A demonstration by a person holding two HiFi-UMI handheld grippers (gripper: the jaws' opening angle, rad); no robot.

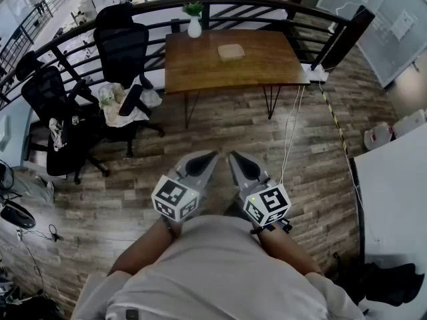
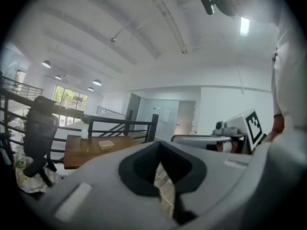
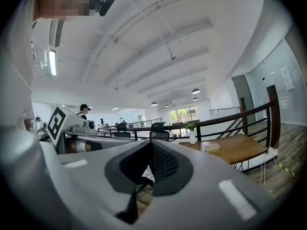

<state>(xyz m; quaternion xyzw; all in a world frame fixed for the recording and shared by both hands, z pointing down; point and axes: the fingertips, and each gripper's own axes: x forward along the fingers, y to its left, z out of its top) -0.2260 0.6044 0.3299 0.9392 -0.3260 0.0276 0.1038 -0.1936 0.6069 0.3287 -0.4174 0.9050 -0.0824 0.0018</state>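
While the person is standing on the plank floor (image 1: 320, 159), both tools are being held low and close to the body, side by side and pointing toward the far end. A black railing (image 1: 267, 2) is curving around the far and left sides. The wooden table (image 1: 200, 65) is standing well apart from the tools, straight ahead of them at the far side. Two black office chairs (image 1: 123, 45) are sitting left of the table, the nearer one carrying a pale cloth bundle (image 1: 120, 109). The left gripper (image 1: 212, 155) is showing its jaws pressed together at the tips, with nothing between them; only floor is showing through the padded gap (image 2: 158, 145). The right gripper (image 1: 233, 156) is likewise pressed together and pinching nothing (image 3: 151, 143). A white vase (image 1: 194, 27) with a green plant is standing at the table's far edge. A small pale container (image 1: 231, 53) is lying near the table's middle, to the right of the vase.
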